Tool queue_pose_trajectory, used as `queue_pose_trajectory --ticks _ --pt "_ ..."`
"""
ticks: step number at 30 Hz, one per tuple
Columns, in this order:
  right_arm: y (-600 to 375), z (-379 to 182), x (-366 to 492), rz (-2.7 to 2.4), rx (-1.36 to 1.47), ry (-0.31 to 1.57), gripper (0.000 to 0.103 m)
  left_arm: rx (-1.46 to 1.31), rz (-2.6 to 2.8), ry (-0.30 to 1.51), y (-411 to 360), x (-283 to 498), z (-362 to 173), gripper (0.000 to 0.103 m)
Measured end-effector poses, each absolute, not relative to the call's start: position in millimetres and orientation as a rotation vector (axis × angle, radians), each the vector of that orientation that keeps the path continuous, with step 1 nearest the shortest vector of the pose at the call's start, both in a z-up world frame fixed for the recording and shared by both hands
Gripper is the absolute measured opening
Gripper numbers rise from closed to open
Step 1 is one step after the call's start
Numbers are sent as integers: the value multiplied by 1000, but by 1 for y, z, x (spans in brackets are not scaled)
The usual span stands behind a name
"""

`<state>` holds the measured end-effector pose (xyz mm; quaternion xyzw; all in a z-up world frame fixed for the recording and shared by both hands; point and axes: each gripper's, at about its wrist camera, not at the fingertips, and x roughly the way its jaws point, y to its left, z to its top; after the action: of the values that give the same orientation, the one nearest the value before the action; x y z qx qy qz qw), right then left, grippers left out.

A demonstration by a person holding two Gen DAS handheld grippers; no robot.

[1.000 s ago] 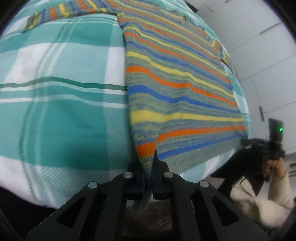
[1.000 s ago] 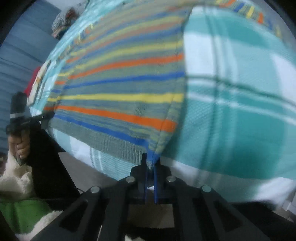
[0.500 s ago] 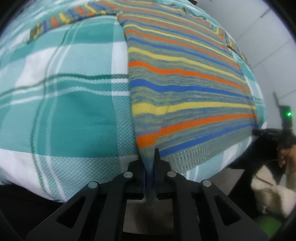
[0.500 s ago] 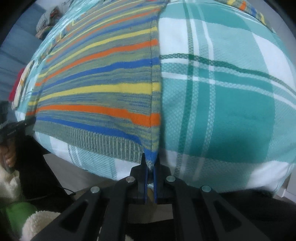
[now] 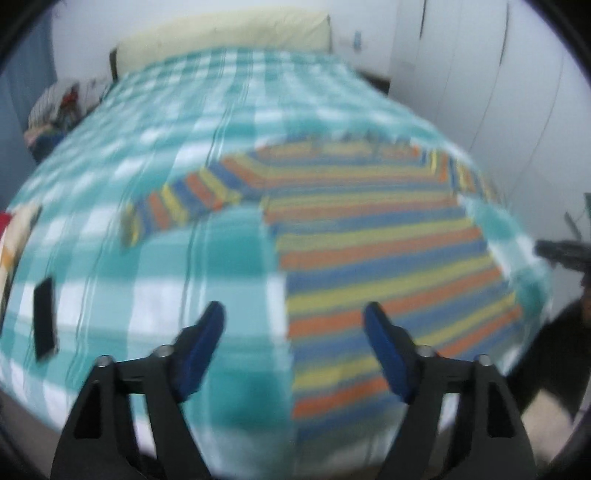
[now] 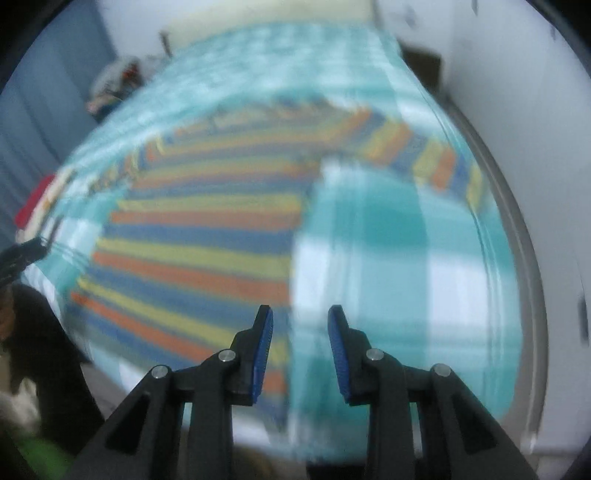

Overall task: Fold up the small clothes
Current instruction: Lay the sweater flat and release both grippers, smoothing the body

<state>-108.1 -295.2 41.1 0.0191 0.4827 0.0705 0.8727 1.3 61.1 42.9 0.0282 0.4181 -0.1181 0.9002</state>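
A striped knit sweater (image 5: 369, 240) in orange, yellow and blue lies spread flat on the teal plaid bed cover (image 5: 166, 229), sleeves out to both sides. It also shows in the right wrist view (image 6: 192, 236). My left gripper (image 5: 295, 314) is open wide and empty, raised above the sweater's lower left hem corner. My right gripper (image 6: 300, 317) is open and empty, above the sweater's lower right hem corner. Both views are motion-blurred.
A dark phone-like slab (image 5: 44, 321) lies on the bed cover at the left. A cream pillow (image 5: 229, 33) is at the head of the bed. Clutter (image 5: 51, 107) sits beside the bed at far left. White wardrobe doors (image 5: 480, 74) stand to the right.
Both grippers have let go of the sweater's hem corners and opened. Both have lifted up and back, so the whole bed is now in view.
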Motion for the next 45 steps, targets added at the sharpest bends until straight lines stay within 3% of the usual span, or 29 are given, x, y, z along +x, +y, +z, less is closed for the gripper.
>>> queue_pose_trajectory --ticks 1,7,14,28,45 --pt "-288 42 -97 168 40 985 34 51 -241 838 55 9 42 92" --pt "-236 12 -41 277 32 909 41 18 -224 792 42 43 1 92" --pt "-219 -39 -33 311 38 983 41 107 -221 965 31 48 -55 92" --pt "-234 -28 -39 282 97 901 49 -22 -121 728 61 31 -3 97" --pt "-232 -31 -38 290 115 888 51 -14 -95 707 61 28 -2 98"
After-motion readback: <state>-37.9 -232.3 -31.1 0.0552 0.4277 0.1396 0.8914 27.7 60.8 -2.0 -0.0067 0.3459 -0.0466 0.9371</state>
